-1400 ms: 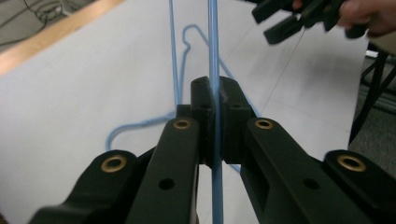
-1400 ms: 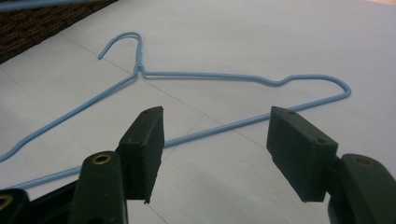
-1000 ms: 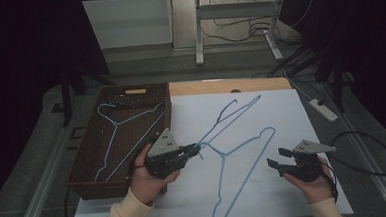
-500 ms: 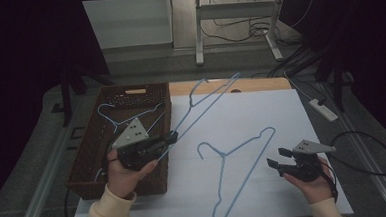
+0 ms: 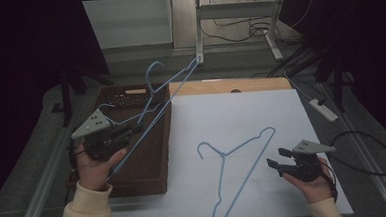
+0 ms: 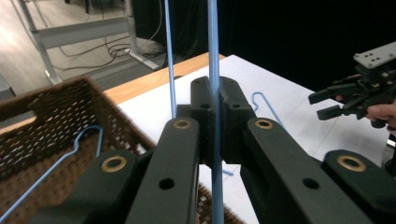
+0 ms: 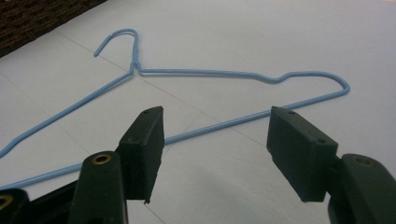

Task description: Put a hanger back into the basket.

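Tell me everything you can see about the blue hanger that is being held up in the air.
The lifted hanger is thin, light-blue wire, probably coated, bent into a triangle with a hook on top. It hangs tilted above the brown woven basket, its hook up over the basket's far side and one long corner pointing away toward the back of the table. The left hand-held gripper is shut on one of its straight wires, which runs between the closed jaws in the left gripper view. Nothing else seems to touch it.
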A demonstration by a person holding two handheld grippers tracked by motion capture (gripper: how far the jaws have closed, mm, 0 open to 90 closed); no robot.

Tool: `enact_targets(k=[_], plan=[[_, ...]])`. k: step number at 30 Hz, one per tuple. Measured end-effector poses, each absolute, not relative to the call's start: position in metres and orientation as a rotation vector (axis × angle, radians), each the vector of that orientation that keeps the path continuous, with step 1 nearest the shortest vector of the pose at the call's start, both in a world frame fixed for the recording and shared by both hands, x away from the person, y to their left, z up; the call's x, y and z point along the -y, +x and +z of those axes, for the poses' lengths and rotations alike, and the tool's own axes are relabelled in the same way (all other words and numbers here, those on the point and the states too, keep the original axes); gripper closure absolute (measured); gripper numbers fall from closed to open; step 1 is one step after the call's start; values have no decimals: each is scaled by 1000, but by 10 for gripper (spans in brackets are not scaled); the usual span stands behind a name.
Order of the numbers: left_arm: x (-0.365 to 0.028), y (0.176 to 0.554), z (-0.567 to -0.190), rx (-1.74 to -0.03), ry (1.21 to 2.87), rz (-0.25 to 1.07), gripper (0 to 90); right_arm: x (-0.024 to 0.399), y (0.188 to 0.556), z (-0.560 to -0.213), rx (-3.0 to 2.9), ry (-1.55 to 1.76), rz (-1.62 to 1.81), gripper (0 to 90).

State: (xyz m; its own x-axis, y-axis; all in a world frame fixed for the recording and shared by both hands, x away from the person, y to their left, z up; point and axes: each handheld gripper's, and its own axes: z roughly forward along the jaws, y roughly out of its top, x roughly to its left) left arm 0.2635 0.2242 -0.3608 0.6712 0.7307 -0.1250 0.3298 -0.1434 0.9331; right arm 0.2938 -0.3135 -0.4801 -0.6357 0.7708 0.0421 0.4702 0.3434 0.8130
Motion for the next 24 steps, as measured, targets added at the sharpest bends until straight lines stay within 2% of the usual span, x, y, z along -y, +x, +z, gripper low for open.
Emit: enact_targets(k=[9,24], plan=[[-256,275,-374,-936,1748,432,864,313,294,-481,-2268,1097,1191,377],[-287,285,-398,-1046,1787,396,864,312,294,-482,-2276,1095,1187,377]])
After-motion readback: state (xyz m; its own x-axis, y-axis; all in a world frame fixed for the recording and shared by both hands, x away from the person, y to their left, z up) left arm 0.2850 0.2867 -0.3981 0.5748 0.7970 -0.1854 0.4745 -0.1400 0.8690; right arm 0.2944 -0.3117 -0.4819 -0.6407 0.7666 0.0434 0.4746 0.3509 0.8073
